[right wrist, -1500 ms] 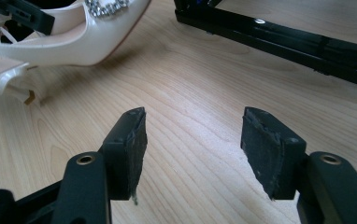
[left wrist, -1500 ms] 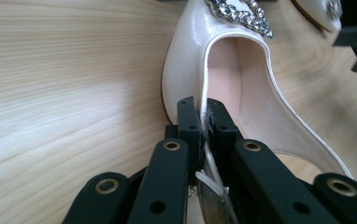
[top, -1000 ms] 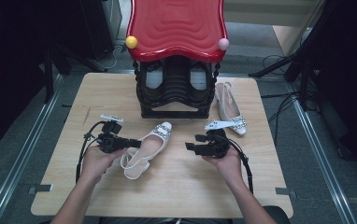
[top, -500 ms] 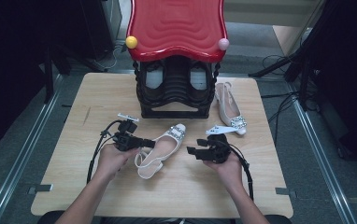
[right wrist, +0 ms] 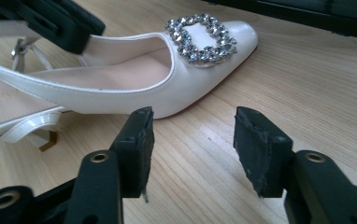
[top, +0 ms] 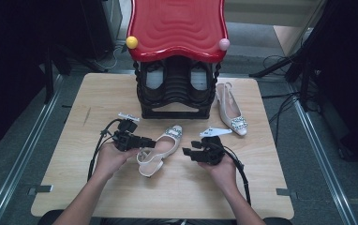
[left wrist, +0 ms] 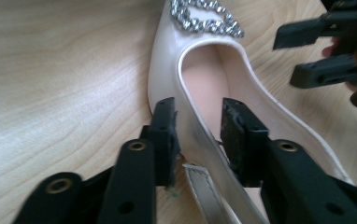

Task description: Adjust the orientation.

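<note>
left gripper (top: pixel 151 140): at the left of the high view, lying low on the table (top: pixel 74 187) and pointing right at the heel half of the shoe (top: pixel 160 147); its jaws have just been opening and now stand spread, one on each side of the shoe's near side wall; in the left gripper view the left pad (left wrist: pixel 166 135) stands clear of the leather, the right pad (left wrist: pixel 235 135) sits inside the shoe close to the wall (whether it touches cannot be told), so no pinch is judged

shoe: lies on its sole in the middle of the table, in front of the black shoe rack (top: pixel 175 89); long axis slanted, toe up and to the right toward the rack, heel and strap down and to the left toward the person

nearer hand: the left, since its jaws already straddle the side wall; the right one is just beside the shoe but apart from it

right gripper (top: pixel 189 151): at the right of the shoe, pointing left at its side; its jaws have just been closing partway and are spread with nothing between them; in the right gripper view the shoe (right wrist: pixel 134 84) lies crosswise beyond the tips, toe to the right

look of the shoe: cream, glossy, pointed toe, a glittering square buckle (right wrist: pixel 201 39) on the toe, thin heel strap, low heel; its mate (top: pixel 231 110) lies at the far right, beside the rack
</note>
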Demonstrator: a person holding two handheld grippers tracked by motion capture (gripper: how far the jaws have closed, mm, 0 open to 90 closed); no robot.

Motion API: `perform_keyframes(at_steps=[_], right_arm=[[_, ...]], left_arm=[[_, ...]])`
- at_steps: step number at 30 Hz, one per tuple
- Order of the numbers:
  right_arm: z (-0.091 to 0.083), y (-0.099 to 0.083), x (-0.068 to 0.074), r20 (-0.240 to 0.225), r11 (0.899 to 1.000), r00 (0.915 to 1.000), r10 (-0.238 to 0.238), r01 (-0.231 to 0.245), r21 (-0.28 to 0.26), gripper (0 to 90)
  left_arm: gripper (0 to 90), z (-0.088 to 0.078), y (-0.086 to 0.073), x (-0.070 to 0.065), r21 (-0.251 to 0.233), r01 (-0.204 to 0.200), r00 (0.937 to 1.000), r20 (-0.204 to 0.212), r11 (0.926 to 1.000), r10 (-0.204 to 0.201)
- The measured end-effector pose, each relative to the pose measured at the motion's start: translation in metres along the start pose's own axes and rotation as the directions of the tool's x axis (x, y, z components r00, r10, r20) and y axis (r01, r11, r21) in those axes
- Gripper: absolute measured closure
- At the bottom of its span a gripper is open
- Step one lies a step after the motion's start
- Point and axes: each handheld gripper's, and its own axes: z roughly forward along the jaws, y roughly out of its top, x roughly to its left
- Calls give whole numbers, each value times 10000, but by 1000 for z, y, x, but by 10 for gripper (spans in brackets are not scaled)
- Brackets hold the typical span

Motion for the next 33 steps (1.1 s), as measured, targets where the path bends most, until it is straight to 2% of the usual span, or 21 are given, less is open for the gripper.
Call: perform_keyframes(at_steps=[3, 6, 8, 9, 13, 16, 20, 27, 33], right_arm=[[3, 0, 4, 36, 10000, 10000, -40, 40, 46, 627], [6, 1, 6, -126, 10000, 9999, -54, 53, -84, 753], [7, 2, 8, -255, 9999, 9996, -109, 105, -137, 845], [10, 1, 9, -411, 9999, 9991, -81, 76, -127, 892], [19, 1, 13, -661, 9998, 9978, -83, 97, 201, 900], [26, 1, 16, -665, 9986, 9975, -257, 286, 439, 900], [33, 3, 18, -613, 9967, 9974, -388, 431, 692, 900], [37, 7, 16, -639, 9956, 9967, -499, 548, 767, 900], [40, 11, 13, -593, 9958, 9975, -376, 424, 816, 900]], left_arm=[[594, -9, 1, 0, -230, 22, 9999, 159, 9997, -18], [565, -16, 3, -1, -349, -150, 9999, -28, 9993, 149], [550, -22, 3, 1, -398, -151, 9999, 61, 9991, 153], [543, -23, 2, 1, -461, -83, 9999, -66, 9989, 80], [526, -30, -1, 7, -507, -46, 9999, -135, 9987, 40], [525, -34, -4, 9, -504, -20, 9985, -550, 9987, -8], [521, -39, -8, 11, -584, 68, 9984, -564, 9983, -101], [514, -46, -16, 13, -741, 215, 9976, -642, 9970, -263], [490, -49, -21, 15, -746, 246, 9968, -742, 9969, -301]])
